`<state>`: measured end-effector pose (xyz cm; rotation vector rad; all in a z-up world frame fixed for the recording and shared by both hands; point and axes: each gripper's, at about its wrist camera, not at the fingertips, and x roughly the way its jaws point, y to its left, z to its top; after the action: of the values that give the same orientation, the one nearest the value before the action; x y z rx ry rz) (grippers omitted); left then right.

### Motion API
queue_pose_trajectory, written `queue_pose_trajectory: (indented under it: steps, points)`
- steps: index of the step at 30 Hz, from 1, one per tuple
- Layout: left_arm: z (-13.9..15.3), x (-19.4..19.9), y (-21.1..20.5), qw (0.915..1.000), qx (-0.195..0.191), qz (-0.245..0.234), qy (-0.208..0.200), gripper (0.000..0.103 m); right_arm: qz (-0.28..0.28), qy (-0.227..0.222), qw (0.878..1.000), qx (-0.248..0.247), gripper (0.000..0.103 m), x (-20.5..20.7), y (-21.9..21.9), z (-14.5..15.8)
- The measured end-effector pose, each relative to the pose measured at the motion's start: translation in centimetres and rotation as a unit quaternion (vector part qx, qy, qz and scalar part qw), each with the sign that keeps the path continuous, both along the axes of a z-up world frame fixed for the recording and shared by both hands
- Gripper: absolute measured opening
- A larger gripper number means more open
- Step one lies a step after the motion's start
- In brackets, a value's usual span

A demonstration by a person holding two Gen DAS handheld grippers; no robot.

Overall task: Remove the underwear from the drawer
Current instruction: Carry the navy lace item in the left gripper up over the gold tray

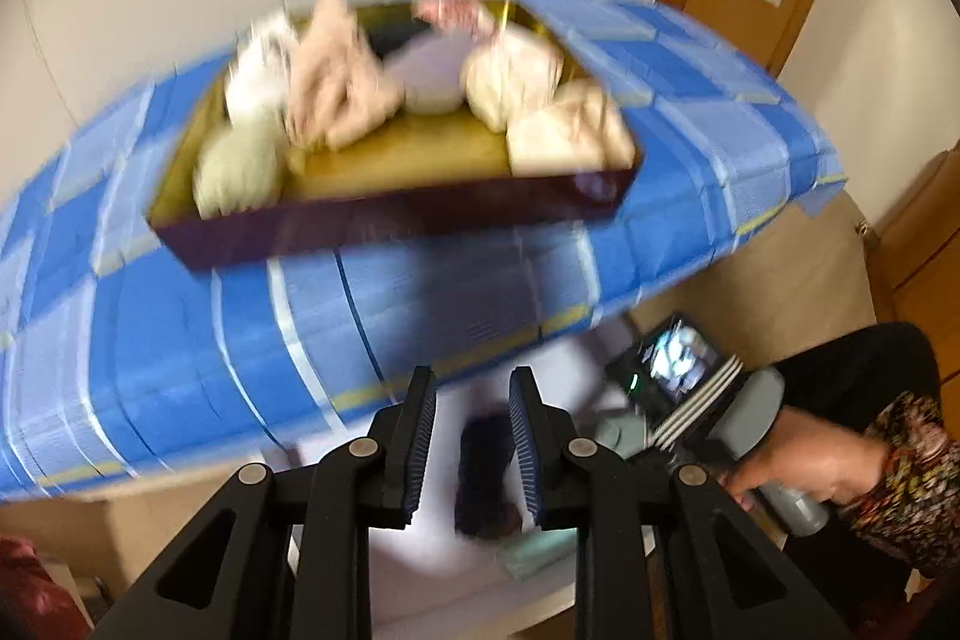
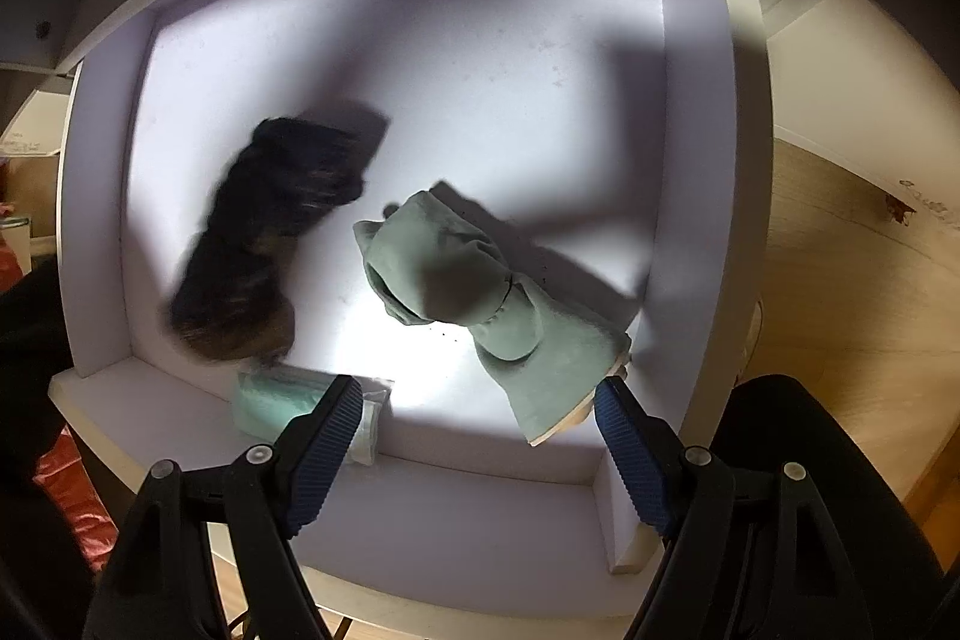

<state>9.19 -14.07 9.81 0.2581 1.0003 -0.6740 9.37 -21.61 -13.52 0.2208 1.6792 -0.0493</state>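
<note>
The left gripper (image 1: 471, 436) pinches the dark underwear (image 2: 264, 232), which hangs blurred over the drawer's (image 2: 420, 40) left half. Green underwear (image 2: 480, 292) lies in the drawer's right half. The right gripper (image 2: 477, 412) hovers spread above the drawer's front, empty.

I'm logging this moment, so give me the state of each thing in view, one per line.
White drawer: open, lit inside.
Dark rolled garment: lying in the drawer, blurred.
Pale green rolled garment: lying in the drawer, not gripped.
Brown tray: on the blue checked cloth, holding rolled garments.
Left gripper: shut, empty.
Right gripper: open, over the drawer, empty.
</note>
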Motion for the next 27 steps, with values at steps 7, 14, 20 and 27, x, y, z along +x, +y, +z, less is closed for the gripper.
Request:
queue_pose_trajectory:
  steps: [7,14,20,27]
  points:
    - [-13.6,-0.3,-1.8,0.9893,0.066,0.013,0.129,0.038,-0.002,0.004,1.000,-0.001,0.081,0.2,-0.4,0.4]
    - [-22.1,1.0,-5.0,0.9779,0.102,0.012,0.182,0.038,-0.001,0.012,1.000,-0.008,0.082,0.2,-0.4,0.1]
    - [-24.8,1.6,-6.3,0.9771,0.148,0.012,0.152,0.038,0.003,0.013,1.000,-0.010,0.082,0.3,-0.3,0.1]
    - [-26.9,1.6,-5.7,0.9767,0.149,0.033,0.150,0.038,0.004,0.012,1.000,-0.007,0.082,0.2,-0.3,0.1]
